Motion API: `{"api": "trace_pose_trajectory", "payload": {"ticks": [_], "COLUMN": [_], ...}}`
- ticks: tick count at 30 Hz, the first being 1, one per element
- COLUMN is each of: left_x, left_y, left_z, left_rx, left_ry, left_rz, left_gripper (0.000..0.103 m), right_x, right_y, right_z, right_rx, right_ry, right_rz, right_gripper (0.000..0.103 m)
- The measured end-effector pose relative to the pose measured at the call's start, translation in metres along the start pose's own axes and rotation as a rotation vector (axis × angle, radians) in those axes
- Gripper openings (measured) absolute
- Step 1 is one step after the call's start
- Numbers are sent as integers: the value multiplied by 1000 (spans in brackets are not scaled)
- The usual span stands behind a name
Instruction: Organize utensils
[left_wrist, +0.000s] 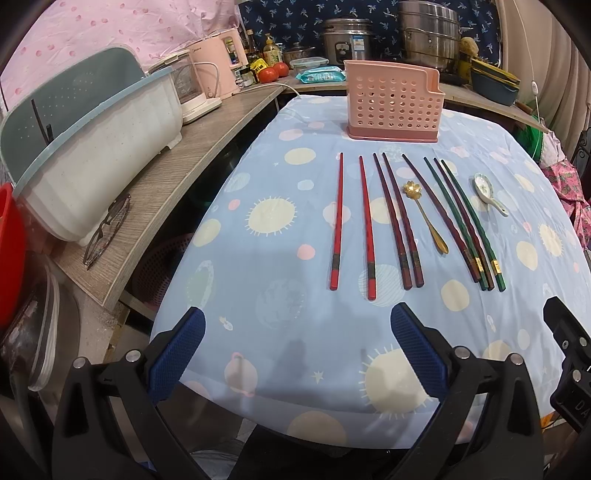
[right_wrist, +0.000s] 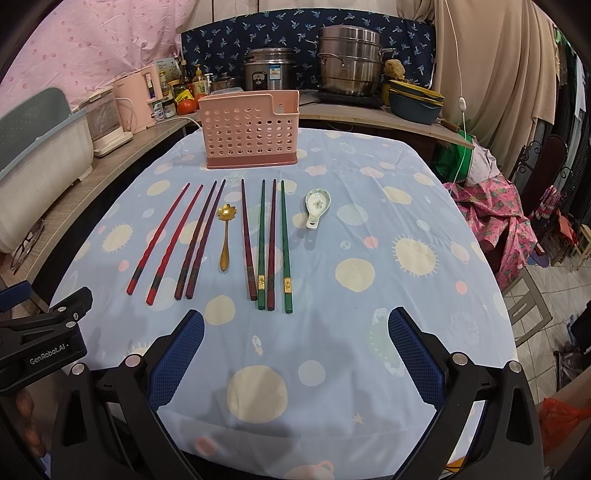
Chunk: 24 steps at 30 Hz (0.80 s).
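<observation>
You're holding the left gripper (left_wrist: 297, 343) with jaws spread wide, nothing between them, hovering over the near edge of the table (left_wrist: 258, 314). The right gripper (right_wrist: 295, 347) is sitting the same way: jaws spread, empty, over the near edge. Utensils are lying in a row on the blue cloth beyond both. Left to right: two red chopsticks (right_wrist: 162, 240), two dark maroon chopsticks (right_wrist: 199, 240), a gold spoon (right_wrist: 225, 236) with flower bowl, then a tight group of four maroon and green chopsticks (right_wrist: 271, 243), some touching at the near ends. A small ceramic spoon (right_wrist: 317, 206) is lying just right of that group. The pink perforated holder (right_wrist: 251, 129) is standing upright at the far side, apart from the row.
</observation>
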<state>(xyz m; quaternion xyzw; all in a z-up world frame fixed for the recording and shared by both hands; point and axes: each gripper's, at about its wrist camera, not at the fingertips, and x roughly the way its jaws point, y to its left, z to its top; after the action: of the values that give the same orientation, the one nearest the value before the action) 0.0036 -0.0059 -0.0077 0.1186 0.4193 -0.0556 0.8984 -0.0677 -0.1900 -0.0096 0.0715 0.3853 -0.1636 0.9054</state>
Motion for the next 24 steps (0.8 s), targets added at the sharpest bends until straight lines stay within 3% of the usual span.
{"api": "trace_pose_trajectory", "payload": {"ticks": [24], "left_x": [0], "left_y": [1], "left_z": [0], "left_rx": [-3], "left_ry": [-1], "left_rz": [-8], "left_gripper": [96], "right_x": [5], "right_y": [-2], "right_z": [1], "right_rx": [9], "right_ry": [0], "right_rz": [5], "right_gripper": [96]}}
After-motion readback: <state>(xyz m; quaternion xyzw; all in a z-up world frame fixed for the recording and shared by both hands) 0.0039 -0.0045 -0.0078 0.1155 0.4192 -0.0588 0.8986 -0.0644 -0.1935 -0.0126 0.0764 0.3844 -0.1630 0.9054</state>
